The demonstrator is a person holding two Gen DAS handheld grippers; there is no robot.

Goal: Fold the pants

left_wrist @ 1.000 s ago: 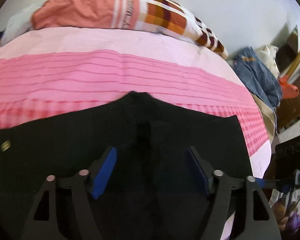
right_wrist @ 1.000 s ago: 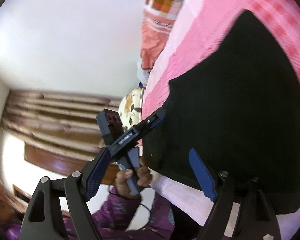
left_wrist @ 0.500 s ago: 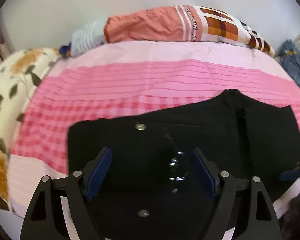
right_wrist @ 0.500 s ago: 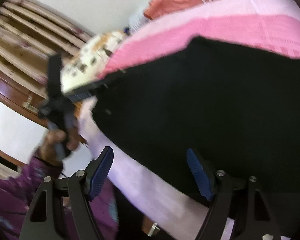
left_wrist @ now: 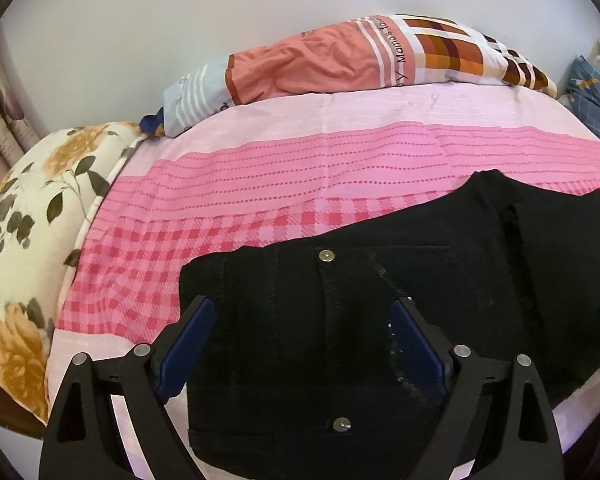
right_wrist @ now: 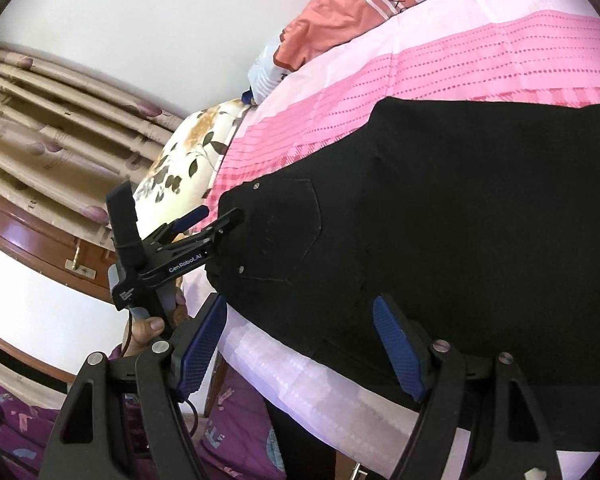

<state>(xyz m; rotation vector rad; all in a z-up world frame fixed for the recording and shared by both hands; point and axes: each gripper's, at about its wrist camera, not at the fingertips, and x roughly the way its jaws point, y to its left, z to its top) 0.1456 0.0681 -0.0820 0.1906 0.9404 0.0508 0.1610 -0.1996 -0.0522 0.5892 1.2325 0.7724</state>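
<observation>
Black pants point(left_wrist: 420, 280) lie flat on the pink bed sheet point(left_wrist: 300, 168), waist end with metal rivets at the left. They also show in the right wrist view point(right_wrist: 460, 200). My left gripper point(left_wrist: 300, 344) is open and empty, hovering over the waist corner near the bed's front edge. In the right wrist view the left gripper point(right_wrist: 220, 216) has its tips at the waist edge. My right gripper point(right_wrist: 300, 344) is open and empty, above the pants' near edge.
A floral pillow point(left_wrist: 24, 240) lies at the bed's left end. An orange checked rolled quilt point(left_wrist: 360, 56) lies along the wall. Blue clothes point(left_wrist: 592, 92) are at the far right. Curtains point(right_wrist: 60, 120) and a wooden frame stand left of the bed.
My left gripper has moved left along the pants to the waist end. My right gripper has swung round to face the pants from the near edge. Both stay open.
</observation>
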